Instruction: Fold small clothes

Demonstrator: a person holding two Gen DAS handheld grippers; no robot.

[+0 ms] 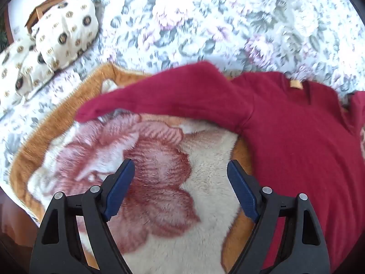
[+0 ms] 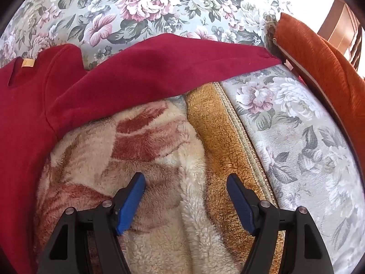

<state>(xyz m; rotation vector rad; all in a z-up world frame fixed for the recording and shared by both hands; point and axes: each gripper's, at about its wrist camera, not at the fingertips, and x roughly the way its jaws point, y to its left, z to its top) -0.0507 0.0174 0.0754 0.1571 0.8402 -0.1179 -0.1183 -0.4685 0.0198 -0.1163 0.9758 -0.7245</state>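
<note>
A dark red long-sleeved sweater (image 1: 296,137) lies flat on a fleece blanket (image 1: 141,159), neck label away from me. In the left wrist view its sleeve (image 1: 159,96) stretches out to the left. My left gripper (image 1: 180,169) is open and empty above the blanket, just left of the sweater's body. In the right wrist view the sweater (image 2: 25,114) fills the left side and its other sleeve (image 2: 171,68) stretches right. My right gripper (image 2: 186,182) is open and empty over the blanket (image 2: 159,159), below that sleeve.
The blanket lies on a floral sofa cover (image 1: 205,22) that also shows in the right wrist view (image 2: 308,137). Two cream patterned cushions (image 1: 63,29) sit at the far left. An orange cushion (image 2: 324,64) stands at the right, by the sleeve's end.
</note>
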